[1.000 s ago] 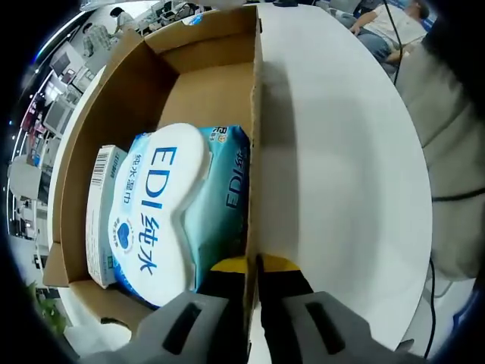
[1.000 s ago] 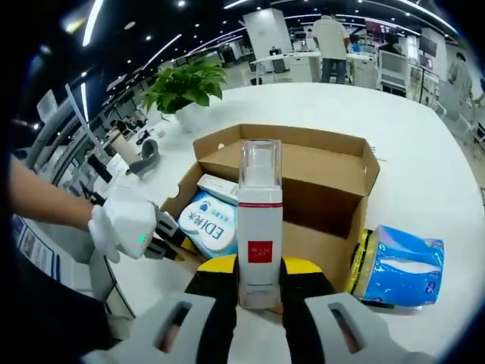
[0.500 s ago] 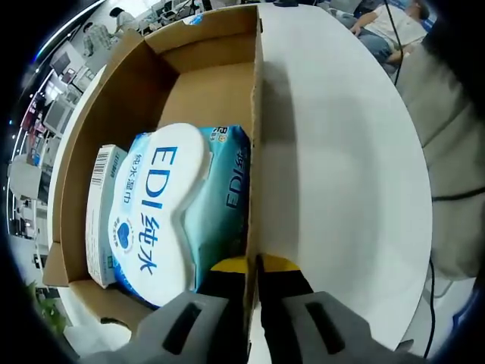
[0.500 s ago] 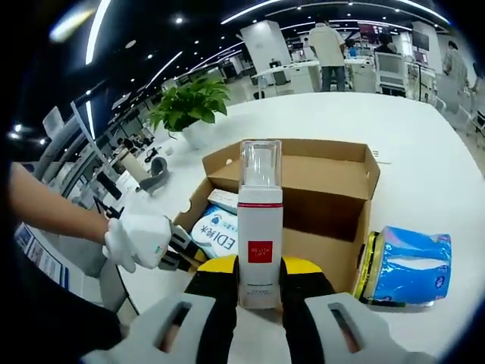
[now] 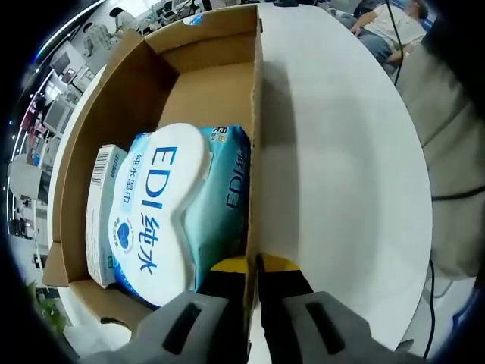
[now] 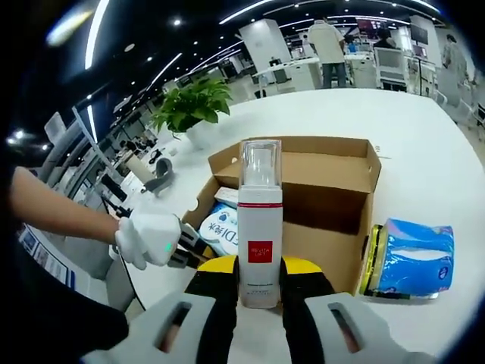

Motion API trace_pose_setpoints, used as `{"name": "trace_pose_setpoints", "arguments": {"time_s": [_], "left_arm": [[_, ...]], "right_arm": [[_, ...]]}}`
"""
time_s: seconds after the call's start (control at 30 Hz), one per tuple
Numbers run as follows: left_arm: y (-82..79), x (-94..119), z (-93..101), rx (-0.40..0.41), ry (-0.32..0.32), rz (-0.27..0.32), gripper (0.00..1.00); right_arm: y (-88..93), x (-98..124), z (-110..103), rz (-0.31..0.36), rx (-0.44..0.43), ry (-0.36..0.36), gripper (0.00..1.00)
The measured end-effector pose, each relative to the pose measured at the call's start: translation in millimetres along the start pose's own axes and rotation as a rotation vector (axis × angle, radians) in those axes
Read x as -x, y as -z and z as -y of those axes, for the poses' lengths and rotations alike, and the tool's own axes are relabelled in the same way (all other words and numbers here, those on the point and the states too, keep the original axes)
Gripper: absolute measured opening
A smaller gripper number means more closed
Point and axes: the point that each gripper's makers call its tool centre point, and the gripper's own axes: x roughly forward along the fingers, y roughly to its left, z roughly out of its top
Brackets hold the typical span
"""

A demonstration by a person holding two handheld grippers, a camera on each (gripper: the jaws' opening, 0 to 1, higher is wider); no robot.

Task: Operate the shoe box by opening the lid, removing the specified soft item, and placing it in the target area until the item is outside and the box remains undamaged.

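Observation:
The brown shoe box (image 5: pixel 256 114) stands open on the white table. Inside lie a blue and white pack of wet wipes (image 5: pixel 163 212) and a small white carton (image 5: pixel 102 205) beside it. My left gripper (image 5: pixel 252 267) is shut on the box's side wall near its close end. In the right gripper view my right gripper (image 6: pixel 259 271) is shut on an upright white pump bottle (image 6: pixel 259 220) with a red band and clear cap, held in front of the box (image 6: pixel 318 171). A gloved hand (image 6: pixel 148 236) holds the left gripper (image 6: pixel 186 249) at the box's left wall, by the wipes (image 6: pixel 220 227).
A blue pack of tissues (image 6: pixel 413 258) lies on the table just right of the box. A potted plant (image 6: pixel 189 102) stands at the table's far left edge. Bare white table (image 5: pixel 341 167) stretches beside the box. People and desks fill the background.
The right gripper view has drawn back and risen slightly with the bottle still held, so the box looks a little smaller. The left gripper view is unchanged.

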Motion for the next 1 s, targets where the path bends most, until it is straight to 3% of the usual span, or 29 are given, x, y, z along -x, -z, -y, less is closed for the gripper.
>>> {"name": "trace_pose_setpoints", "arguments": {"time_s": [0.43,0.77,1.0], "left_arm": [[0.4,0.4,-0.1,0.003,0.001,-0.001,0.01],[0.6,0.7,-0.2,0.010,0.003,-0.003,0.01],[0.6,0.8,0.1,0.006,0.006,-0.001,0.01]], "right_arm": [[-8.0,11.2,16.9,0.020,-0.007,0.041,0.17],[11.2,16.0,28.8,-0.002,-0.032,0.074,0.17],[10.1,22.0,28.5,0.016,-0.010,0.088,0.17]]}}
